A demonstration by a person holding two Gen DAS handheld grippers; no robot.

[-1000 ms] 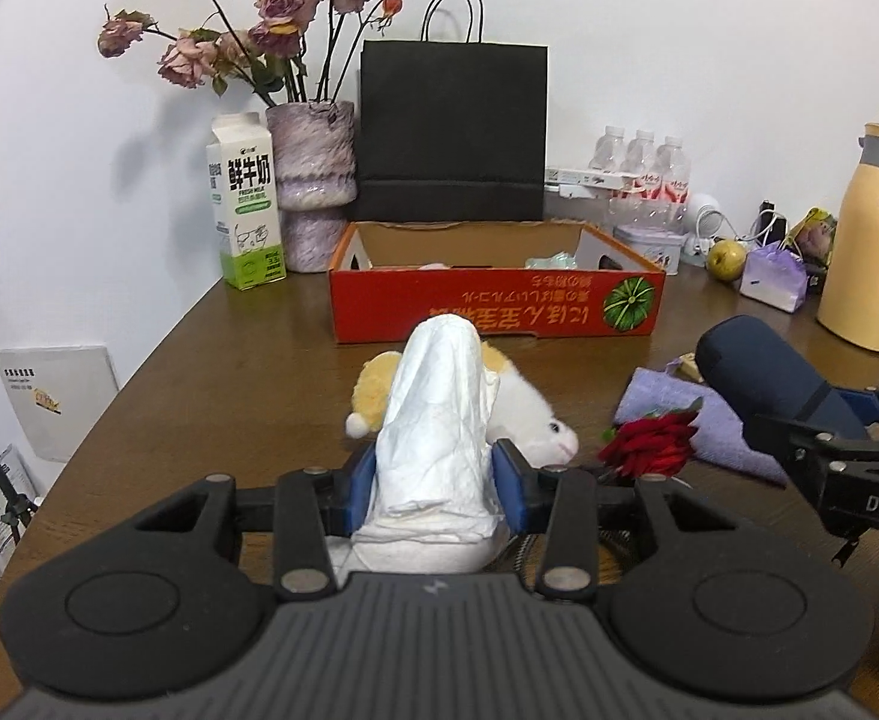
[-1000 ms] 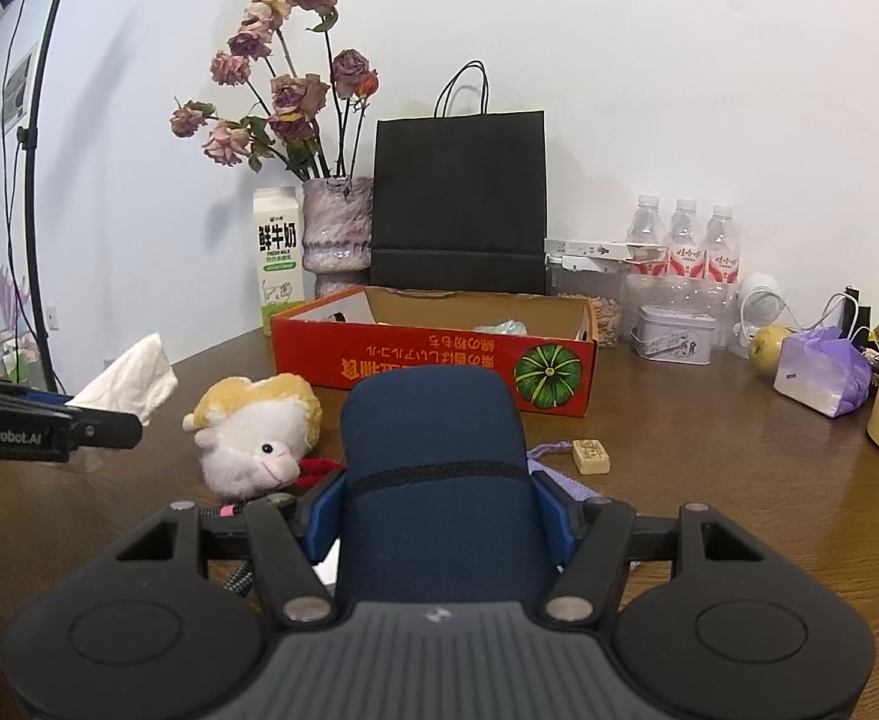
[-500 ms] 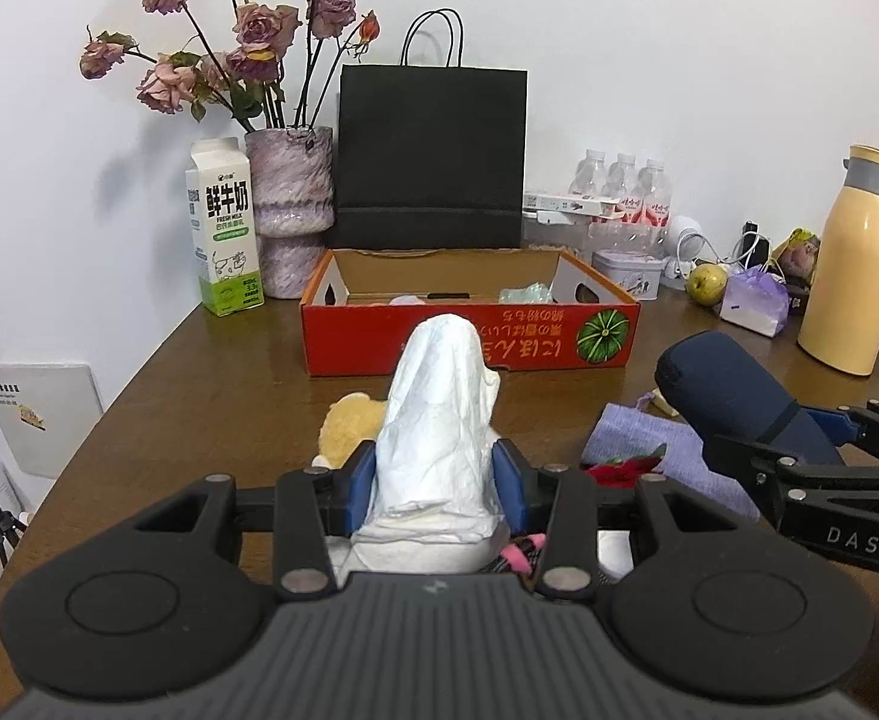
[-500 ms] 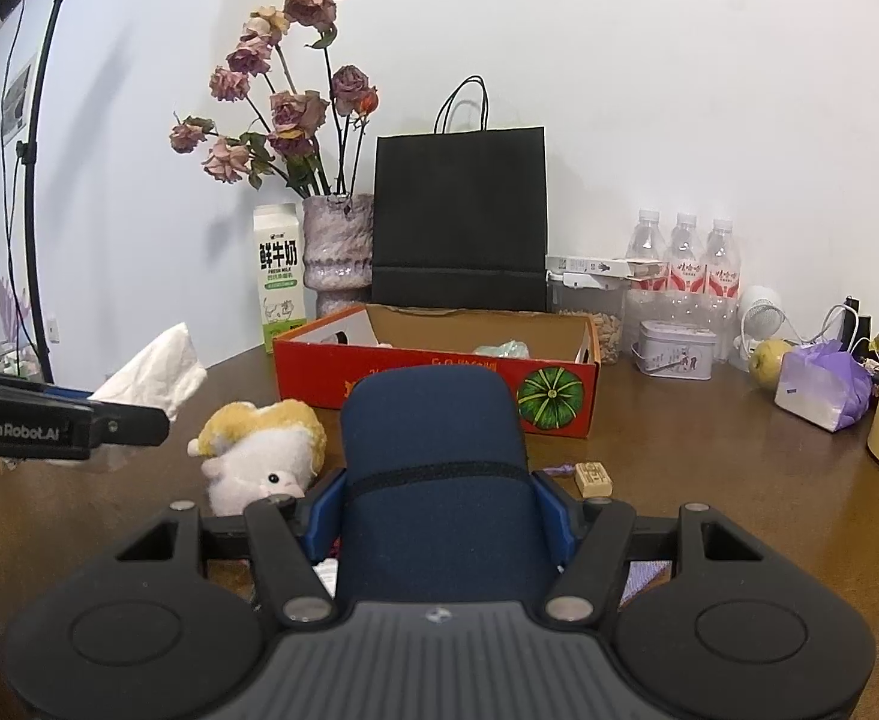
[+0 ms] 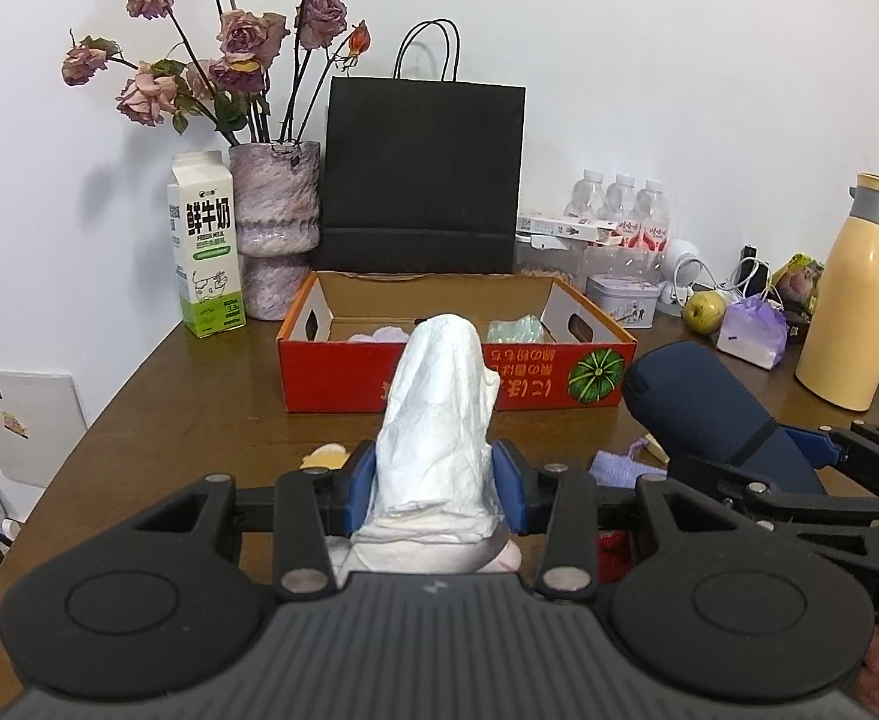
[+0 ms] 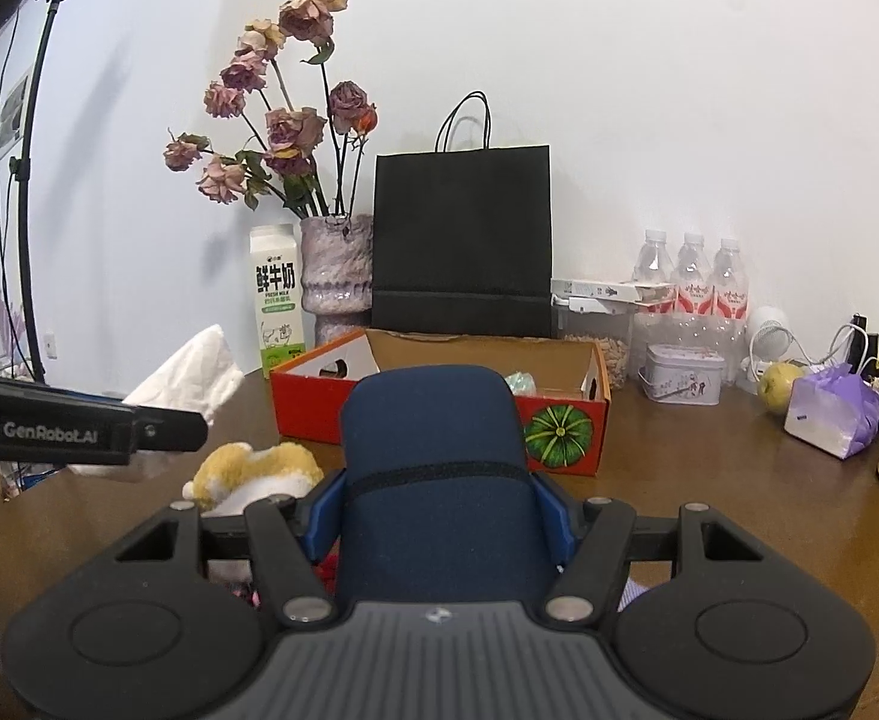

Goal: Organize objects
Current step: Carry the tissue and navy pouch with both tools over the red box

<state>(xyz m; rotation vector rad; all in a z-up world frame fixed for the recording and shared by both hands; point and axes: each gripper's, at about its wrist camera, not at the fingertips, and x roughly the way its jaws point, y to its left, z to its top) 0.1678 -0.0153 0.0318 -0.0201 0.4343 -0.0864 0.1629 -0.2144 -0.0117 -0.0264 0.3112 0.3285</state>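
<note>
My left gripper (image 5: pixel 433 483) is shut on a crumpled white tissue (image 5: pixel 436 420) and holds it above the table, in front of the red cardboard box (image 5: pixel 457 372). My right gripper (image 6: pixel 439 510) is shut on a dark blue soft case (image 6: pixel 439 468), also raised; the case shows in the left wrist view (image 5: pixel 709 414) to the right. The tissue shows in the right wrist view (image 6: pixel 193 378) at the left. A yellow and white plush toy (image 6: pixel 253 471) lies on the table below, between the grippers. The box (image 6: pixel 565 426) holds a few small items.
Behind the box stand a black paper bag (image 5: pixel 424 180), a vase of dried roses (image 5: pixel 274 222) and a milk carton (image 5: pixel 205 252). Water bottles (image 6: pixel 691 282), a tin (image 6: pixel 682 372), a pear (image 6: pixel 784 378), a purple bag (image 6: pixel 832 408) and a yellow thermos (image 5: pixel 853 294) are at the right. A purple cloth (image 5: pixel 622 468) lies on the table.
Both grippers have risen with their loads and moved toward the box. The plush toy and the red item have slid down and mostly out of the left wrist view.
</note>
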